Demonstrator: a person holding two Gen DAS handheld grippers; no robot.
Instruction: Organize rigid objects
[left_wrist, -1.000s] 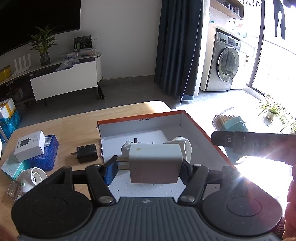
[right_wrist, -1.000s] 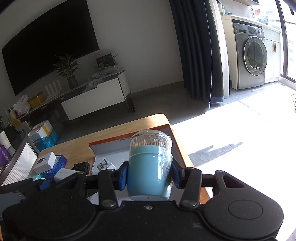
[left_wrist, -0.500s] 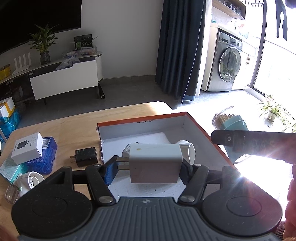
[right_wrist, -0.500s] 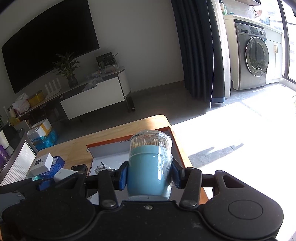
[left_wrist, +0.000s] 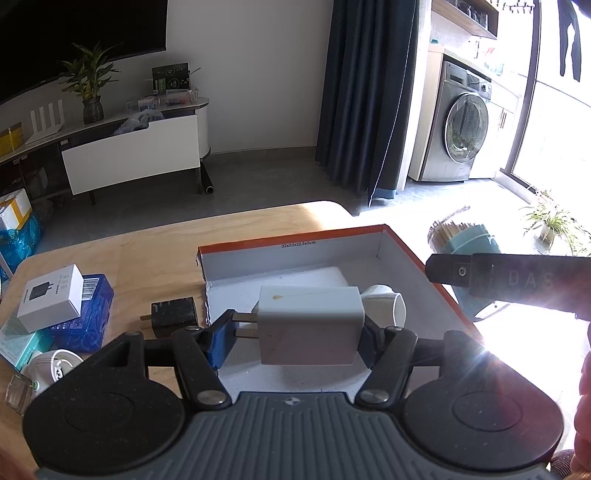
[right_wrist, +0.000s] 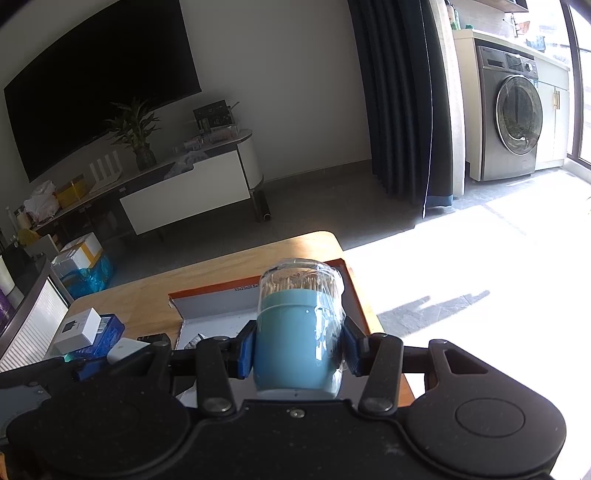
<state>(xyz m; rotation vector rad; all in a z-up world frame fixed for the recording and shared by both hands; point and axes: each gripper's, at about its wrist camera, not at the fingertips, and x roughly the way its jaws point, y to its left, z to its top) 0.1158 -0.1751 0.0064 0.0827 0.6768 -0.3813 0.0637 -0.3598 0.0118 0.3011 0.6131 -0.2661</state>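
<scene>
The left gripper (left_wrist: 295, 332), clamped on the white charger (left_wrist: 309, 325) lengthwise, hovers with the open box (left_wrist: 406, 254) directly ahead and below

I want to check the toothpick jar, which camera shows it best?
The right wrist view: the toothpick jar fills the centre, clamped upright in the right gripper. The left wrist view catches only part of it behind a gripper finger, in glare.

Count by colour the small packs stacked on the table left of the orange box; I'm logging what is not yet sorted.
White pack: 1
Blue pack: 1
Teal pack: 1
Total: 3
</scene>
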